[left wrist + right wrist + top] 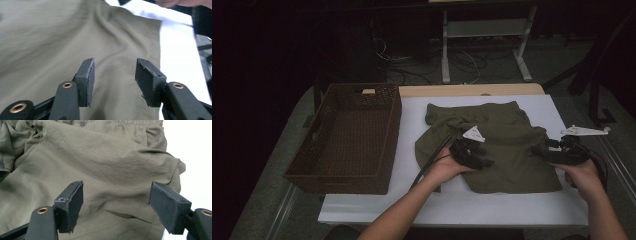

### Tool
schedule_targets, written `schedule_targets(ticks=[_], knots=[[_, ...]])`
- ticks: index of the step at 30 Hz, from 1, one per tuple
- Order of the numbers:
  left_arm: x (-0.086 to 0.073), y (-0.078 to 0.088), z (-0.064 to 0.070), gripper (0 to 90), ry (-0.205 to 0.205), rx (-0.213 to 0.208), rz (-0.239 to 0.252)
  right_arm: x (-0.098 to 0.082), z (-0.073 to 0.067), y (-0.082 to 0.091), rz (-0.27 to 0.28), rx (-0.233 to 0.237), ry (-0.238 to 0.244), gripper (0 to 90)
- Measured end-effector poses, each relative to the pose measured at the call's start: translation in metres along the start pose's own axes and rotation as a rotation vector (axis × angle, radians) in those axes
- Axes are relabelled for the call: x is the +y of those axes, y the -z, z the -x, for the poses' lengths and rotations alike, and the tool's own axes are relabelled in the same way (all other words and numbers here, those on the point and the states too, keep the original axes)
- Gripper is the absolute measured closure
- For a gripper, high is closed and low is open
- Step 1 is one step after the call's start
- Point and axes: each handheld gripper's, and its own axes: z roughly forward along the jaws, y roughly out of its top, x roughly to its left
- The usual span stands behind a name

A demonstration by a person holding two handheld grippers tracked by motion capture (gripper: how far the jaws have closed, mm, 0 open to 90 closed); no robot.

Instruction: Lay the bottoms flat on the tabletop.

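Now both grippers, left gripper (pixel 482 156) and right gripper (pixel 539 149), gaping over olive garment (pixel 507 145).

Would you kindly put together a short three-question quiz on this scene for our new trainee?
1. True or false: the olive garment lies inside the brown wicker basket.
2. What state are the left claw and right claw in? A) both shut on fabric B) both open above the fabric C) one open, one shut
3. Fill in: the basket stands to the ____ of the garment in the high view.

Key: 1. False, it lies on the white table. 2. B. 3. left.
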Motion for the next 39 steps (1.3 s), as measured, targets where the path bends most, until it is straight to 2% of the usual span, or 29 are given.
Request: schedule_targets(ticks=[3,8,14,21,24,27,29,39], knots=[[0.002,-0.01,0.011,54.7,-0.03,-0.034,-0.011,0.0,0.001,0.0,0.0,-0.004,0.0,27.2],[0.002,-0.027,0.028,56.2,-0.076,-0.081,-0.048,-0.001,0.002,-0.001,-0.004,-0.003,0.001,27.5],[-0.006,-0.044,0.042,53.1,-0.103,-0.094,-0.093,0.0,0.0,-0.002,-0.01,0.0,0.007,27.9],[-0.012,-0.055,0.051,51.9,-0.141,-0.088,-0.138,-0.001,-0.001,-0.002,-0.016,0.002,0.015,28.2],[-0.014,-0.057,0.055,52.1,-0.166,-0.065,-0.139,-0.001,-0.001,-0.002,-0.014,0.003,0.015,28.2],[-0.014,-0.058,0.056,60.5,-0.211,-0.024,-0.142,-0.001,-0.001,-0.001,-0.014,0.003,0.014,28.4],[-0.015,-0.058,0.057,63.7,-0.228,-0.01,-0.136,-0.001,0.0,-0.002,-0.014,0.003,0.014,28.5],[-0.014,-0.059,0.05,84.6,-0.192,0.005,-0.122,-0.001,-0.001,-0.001,-0.012,0.005,0.015,28.9]])
